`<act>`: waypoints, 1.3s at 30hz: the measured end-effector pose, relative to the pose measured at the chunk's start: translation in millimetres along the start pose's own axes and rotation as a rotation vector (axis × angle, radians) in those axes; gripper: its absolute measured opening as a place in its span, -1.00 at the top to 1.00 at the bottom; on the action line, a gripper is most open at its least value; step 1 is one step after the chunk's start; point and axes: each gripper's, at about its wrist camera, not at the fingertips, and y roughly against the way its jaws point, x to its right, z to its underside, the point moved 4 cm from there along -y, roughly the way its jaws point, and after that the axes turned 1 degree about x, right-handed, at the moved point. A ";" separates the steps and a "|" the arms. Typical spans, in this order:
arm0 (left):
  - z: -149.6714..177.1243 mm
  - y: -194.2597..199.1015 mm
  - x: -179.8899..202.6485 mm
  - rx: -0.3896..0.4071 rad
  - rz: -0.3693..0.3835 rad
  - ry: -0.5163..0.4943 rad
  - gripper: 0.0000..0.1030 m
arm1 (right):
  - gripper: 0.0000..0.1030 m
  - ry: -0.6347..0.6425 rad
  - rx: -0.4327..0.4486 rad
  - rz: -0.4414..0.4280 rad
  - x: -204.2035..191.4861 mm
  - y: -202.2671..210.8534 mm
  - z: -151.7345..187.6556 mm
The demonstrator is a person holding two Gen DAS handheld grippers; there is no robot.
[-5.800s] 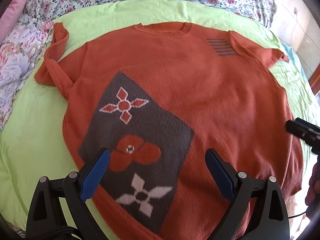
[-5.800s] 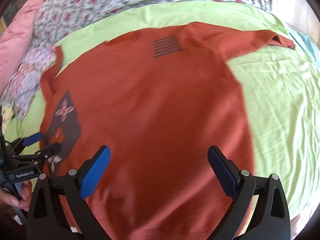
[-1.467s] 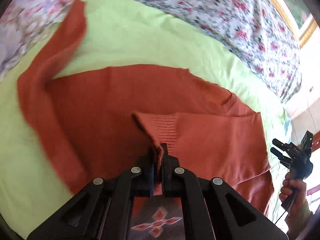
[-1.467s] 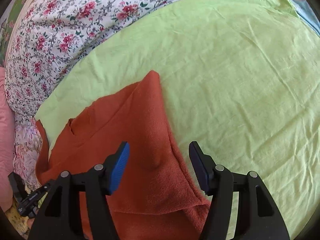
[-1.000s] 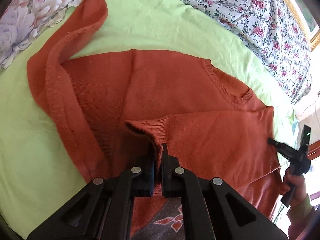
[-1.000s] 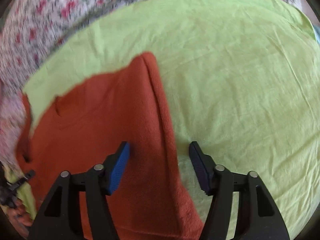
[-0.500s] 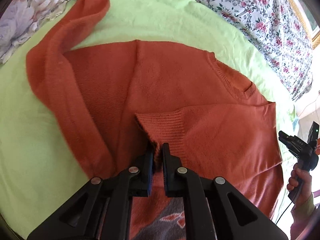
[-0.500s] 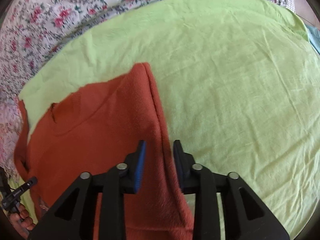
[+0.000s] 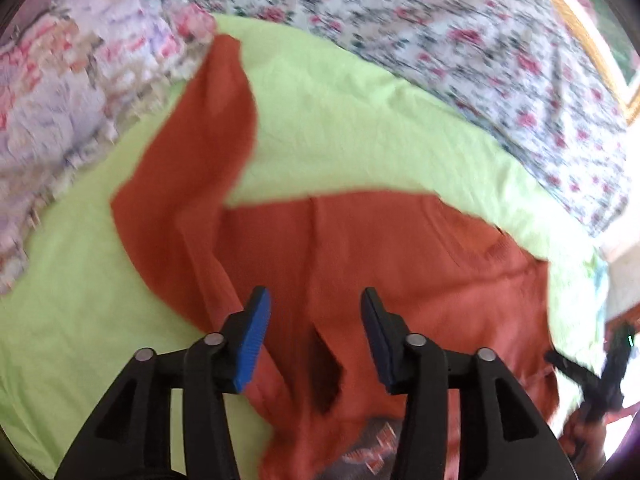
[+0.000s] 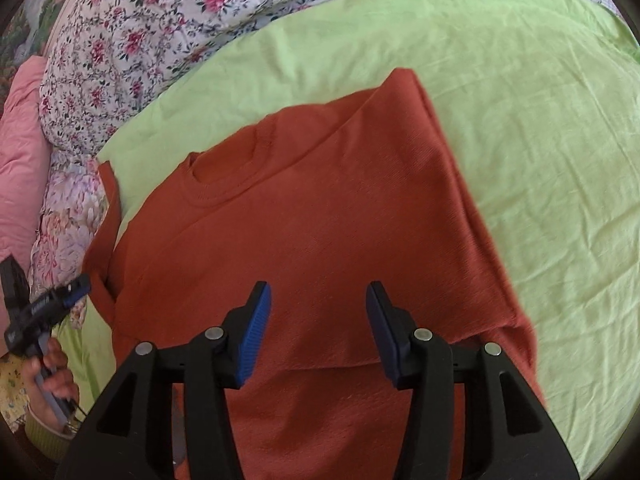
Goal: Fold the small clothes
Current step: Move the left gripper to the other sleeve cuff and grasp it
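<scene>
One orange knit sweater lies ahead of and beneath both my claws, on one lime green sheet. The knit is ribbed at the round collar, and one sleeve is folded flat across the body. One floral bedspread lies beyond. My left gripper is spread wide and holds nothing. My right gripper is likewise spread wide, empty, above the folded sleeve.

left wrist: close, down-forward | right wrist: same | shared: sweater
</scene>
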 end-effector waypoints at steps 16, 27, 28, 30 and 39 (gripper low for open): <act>-130.5 -126.2 -35.9 -0.101 -0.394 -0.115 -0.32 | -0.05 -0.027 -0.064 -0.041 4.5 -10.1 4.4; -115.9 -99.9 -24.3 -0.041 -0.272 -0.132 0.96 | -0.05 -0.038 -0.055 -0.051 10.2 -6.0 3.0; -112.0 -85.7 -14.9 -0.011 -0.232 -0.136 0.97 | -0.05 -0.039 -0.051 -0.054 10.0 -5.7 2.9; -98.7 -52.3 12.2 0.049 -0.147 -0.159 0.96 | -0.05 -0.041 -0.046 -0.060 8.1 -5.7 2.8; -3.4 6.5 158.9 0.092 0.185 -0.321 0.96 | -0.05 -0.085 0.008 -0.087 1.5 5.9 4.7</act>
